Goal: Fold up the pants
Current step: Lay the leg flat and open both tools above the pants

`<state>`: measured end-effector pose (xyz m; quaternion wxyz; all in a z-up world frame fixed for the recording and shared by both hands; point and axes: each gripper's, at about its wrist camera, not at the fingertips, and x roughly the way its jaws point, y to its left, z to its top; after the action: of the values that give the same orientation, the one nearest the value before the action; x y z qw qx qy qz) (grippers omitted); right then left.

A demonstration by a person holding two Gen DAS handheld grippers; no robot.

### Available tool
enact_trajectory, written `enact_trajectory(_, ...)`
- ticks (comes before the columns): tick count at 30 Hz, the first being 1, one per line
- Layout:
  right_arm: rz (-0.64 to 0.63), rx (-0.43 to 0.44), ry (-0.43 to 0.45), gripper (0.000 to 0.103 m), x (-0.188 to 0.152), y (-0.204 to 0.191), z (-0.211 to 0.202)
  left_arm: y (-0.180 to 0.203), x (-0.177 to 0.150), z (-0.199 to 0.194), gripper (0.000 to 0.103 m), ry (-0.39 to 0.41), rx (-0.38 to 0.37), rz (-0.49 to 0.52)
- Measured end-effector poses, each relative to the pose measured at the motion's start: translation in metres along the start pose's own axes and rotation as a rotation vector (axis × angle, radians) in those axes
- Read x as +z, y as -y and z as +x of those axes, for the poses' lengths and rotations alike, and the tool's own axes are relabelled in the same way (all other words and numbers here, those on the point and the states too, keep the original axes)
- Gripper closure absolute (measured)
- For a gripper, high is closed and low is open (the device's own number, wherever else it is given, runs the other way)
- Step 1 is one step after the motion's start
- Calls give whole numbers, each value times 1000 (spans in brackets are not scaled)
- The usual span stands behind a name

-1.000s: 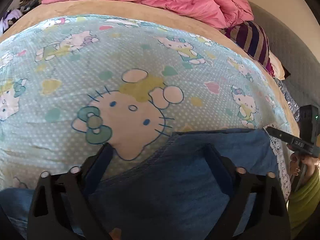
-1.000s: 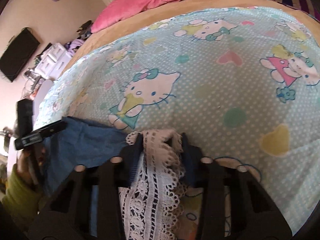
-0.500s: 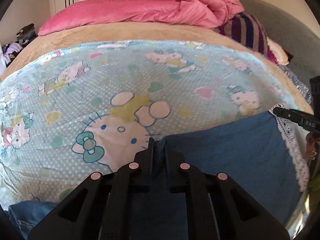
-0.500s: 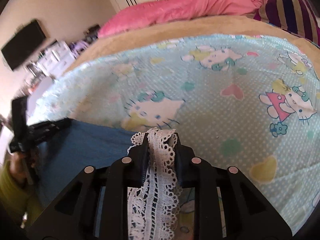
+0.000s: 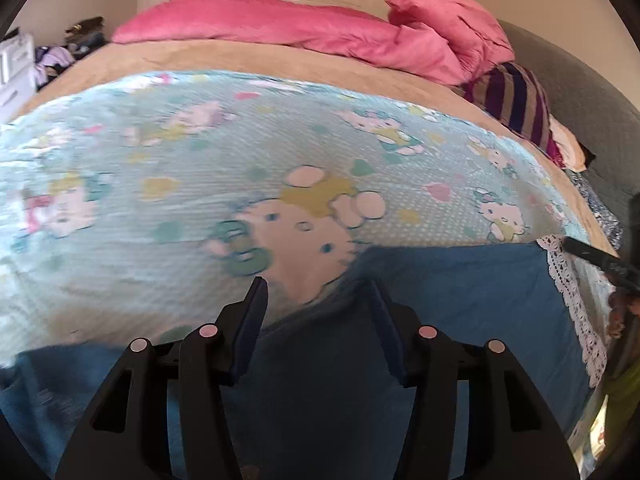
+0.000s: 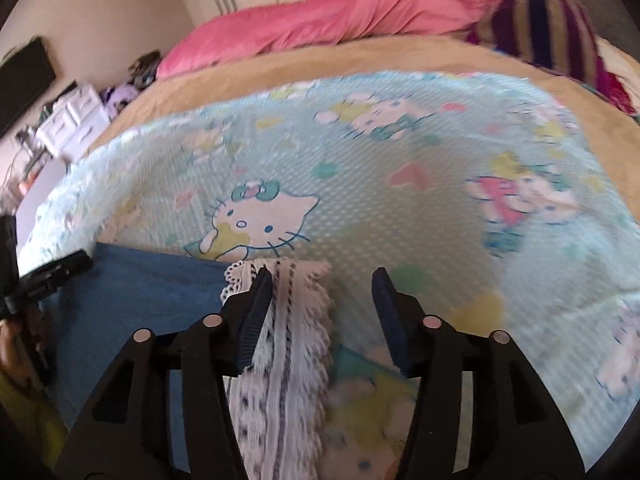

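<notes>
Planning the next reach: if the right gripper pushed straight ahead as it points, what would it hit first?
Probably the Hello Kitty blanket just beyond the right gripper, right of the pants' lace trim; depth is uncertain.

The pants point(image 5: 452, 292) lie flat on the cartoon-print sheet point(image 5: 200, 184) at the near edge of the bed, their lace hem point(image 6: 288, 320) on the right end. The left gripper point(image 5: 318, 304) sits over the pants' far left corner, jaws apart; the right gripper point(image 6: 322, 300) sits over the hem, jaws apart. Behind the sheet lies a blanket point(image 5: 248, 54), then a duvet point(image 5: 280, 24). A striped cushion point(image 5: 512, 104) rests at the far right.
</notes>
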<state>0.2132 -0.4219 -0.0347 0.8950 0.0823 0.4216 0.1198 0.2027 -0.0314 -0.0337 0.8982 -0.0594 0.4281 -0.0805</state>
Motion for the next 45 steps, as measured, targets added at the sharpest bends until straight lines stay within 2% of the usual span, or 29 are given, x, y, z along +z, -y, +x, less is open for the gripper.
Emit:
enact_trajectory(4, -22, -13, 42, 51, -24, 0, -40, -11, -15, -41, 52, 67, 10, -15)
enact_trajectory(7, -63, -23, 63, 48, -45, -9, -66, -19, -31, -68, 26, 97, 31, -16)
enact_trajectory(12, -170, -33, 66, 47, -78, -42, -86, -37, -57, -100, 25, 96, 82, -39)
enact_trajectory(15, -231, 4, 45, 47, -89, -68, -82, -42, -67, -114, 24, 89, 125, -27)
enact_trajectory(17, -263, 13, 39, 47, -93, -82, -77, -44, -73, -118, 10, 74, 176, -17)
enact_trajectory(21, -310, 28, -9, 47, -98, -108, -61, -48, -84, -110, 10, -9, 221, -4)
enact_trajectory(23, -330, 7, -30, 45, -102, -114, -55, -54, -91, -102, 10, -63, 266, 7)
enact_trajectory(27, -317, -111, -122, 44, -111, -101, -39, -71, -97, -107, 10, -59, 258, -48)
enact_trajectory(28, -289, -107, -129, 44, -113, -92, -39, -73, -97, -109, 10, -58, 249, -57)
enact_trajectory(30, -243, -77, -123, 44, -116, -82, -42, -75, -98, -109, 10, -57, 236, -67)
enact_trajectory(39, -244, -76, -90, 44, -125, -80, -52, -71, -97, -110, 10, -51, 235, -61)
enact_trajectory(45, -255, -21, 4, 37, -112, -90, -76, -52, -92, -137, 7, 48, 217, -36)
